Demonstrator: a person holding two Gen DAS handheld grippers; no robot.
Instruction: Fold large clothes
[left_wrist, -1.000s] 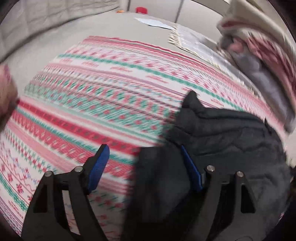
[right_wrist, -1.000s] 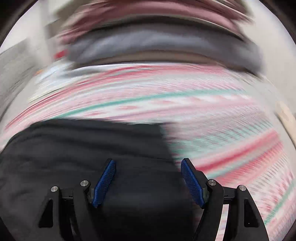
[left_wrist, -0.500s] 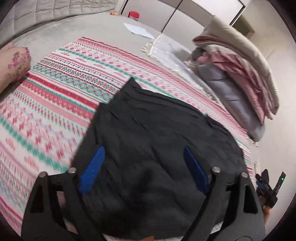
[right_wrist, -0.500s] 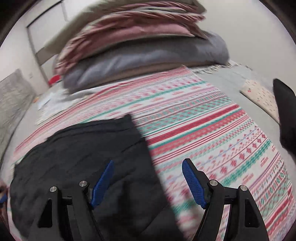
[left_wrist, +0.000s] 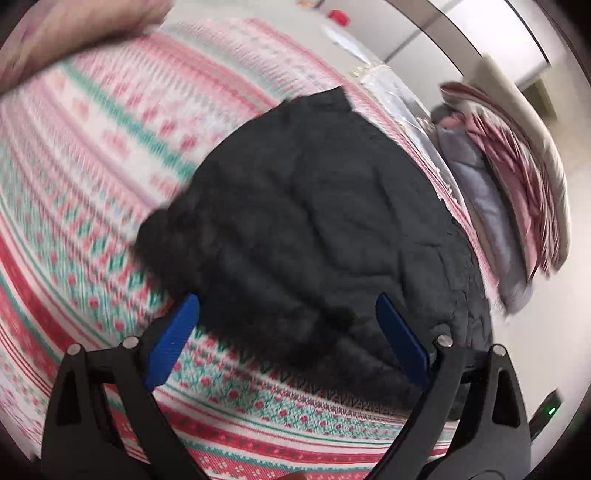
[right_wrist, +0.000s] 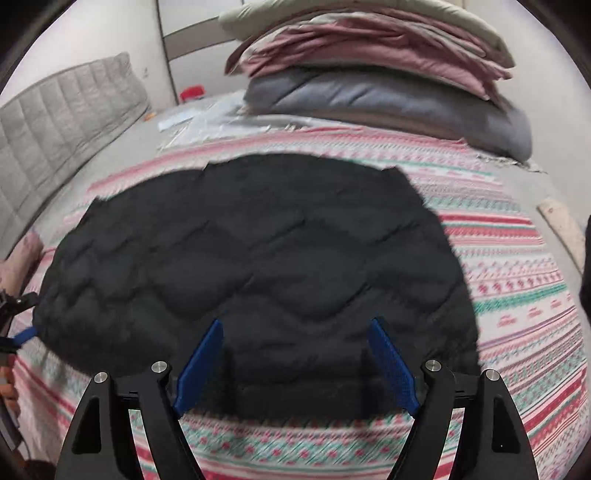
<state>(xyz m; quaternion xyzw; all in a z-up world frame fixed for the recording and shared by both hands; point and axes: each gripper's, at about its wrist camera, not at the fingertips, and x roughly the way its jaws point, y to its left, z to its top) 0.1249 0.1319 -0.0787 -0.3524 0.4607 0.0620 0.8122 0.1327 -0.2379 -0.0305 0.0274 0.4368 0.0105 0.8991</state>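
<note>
Right wrist view: black quilted jacket (right_wrist: 258, 266) spread flat mid-blanket, near the patterned blanket (right_wrist: 517, 266)'s front edge, presumably laid out for the next fold. Right gripper (right_wrist: 295, 363) spread wide above the jacket's near hem, just been opening, pinching nothing. Left gripper (left_wrist: 288, 339) likewise gaping, just been opening, empty, hovering over the hem. Stacked bedding (right_wrist: 369, 74) beyond the far edge, out of the way.

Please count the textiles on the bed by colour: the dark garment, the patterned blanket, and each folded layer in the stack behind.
Black quilted garment: 1
Patterned blanket: 1
Grey folded layer: 1
Pink folded layer: 1
Beige folded layer: 1
Total: 5
</note>
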